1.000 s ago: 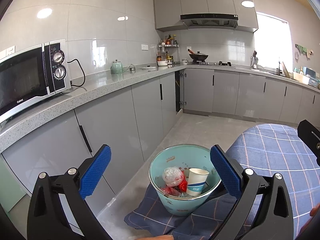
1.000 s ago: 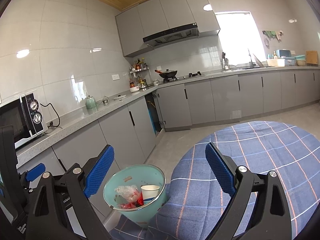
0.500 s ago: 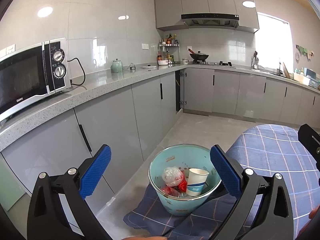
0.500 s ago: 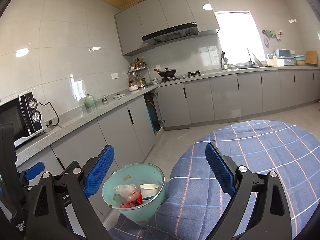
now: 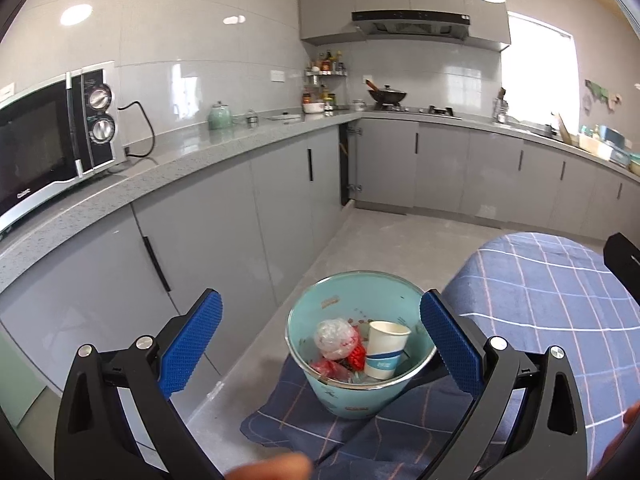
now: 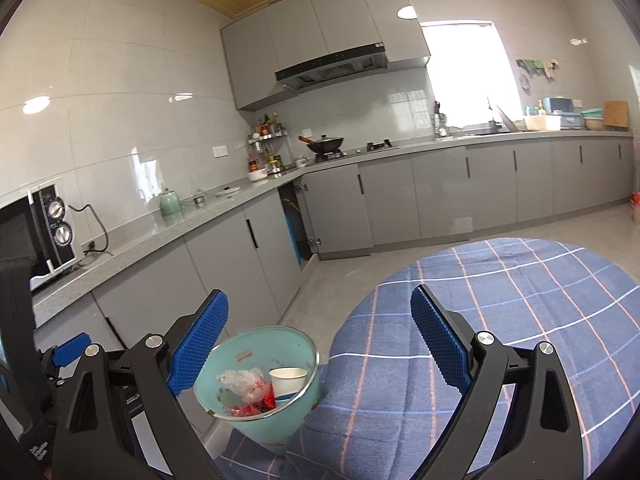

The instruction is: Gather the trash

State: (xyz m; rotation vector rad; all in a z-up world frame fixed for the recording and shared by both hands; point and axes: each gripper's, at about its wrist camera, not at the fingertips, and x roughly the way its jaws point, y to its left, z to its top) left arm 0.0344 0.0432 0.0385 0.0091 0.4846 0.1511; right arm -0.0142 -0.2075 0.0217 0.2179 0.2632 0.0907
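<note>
A light teal trash bin (image 5: 352, 304) (image 6: 276, 344) stands on the floor beside a round table draped in a blue plaid cloth (image 5: 552, 292) (image 6: 500, 312). Inside the bin lie a white paper cup with a blue band (image 5: 386, 350) (image 6: 289, 380), a crumpled clear plastic bag (image 5: 334, 332) (image 6: 240, 380) and red wrapper scraps (image 5: 356, 356). My left gripper (image 5: 320, 344) hangs open above and in front of the bin, nothing between its fingers. My right gripper (image 6: 320, 336) is also open and empty, over the table's left edge.
Grey base cabinets (image 5: 224, 224) and a speckled counter (image 6: 168, 228) run along the left wall, carrying a microwave (image 5: 48, 144) and a green kettle (image 5: 219, 117). A wok (image 6: 324, 144) sits on the stove at the far corner. A fingertip (image 5: 276, 468) shows at the bottom edge.
Both views have shifted only slightly; the bin and its contents stay where they were. Both grippers remain open.
</note>
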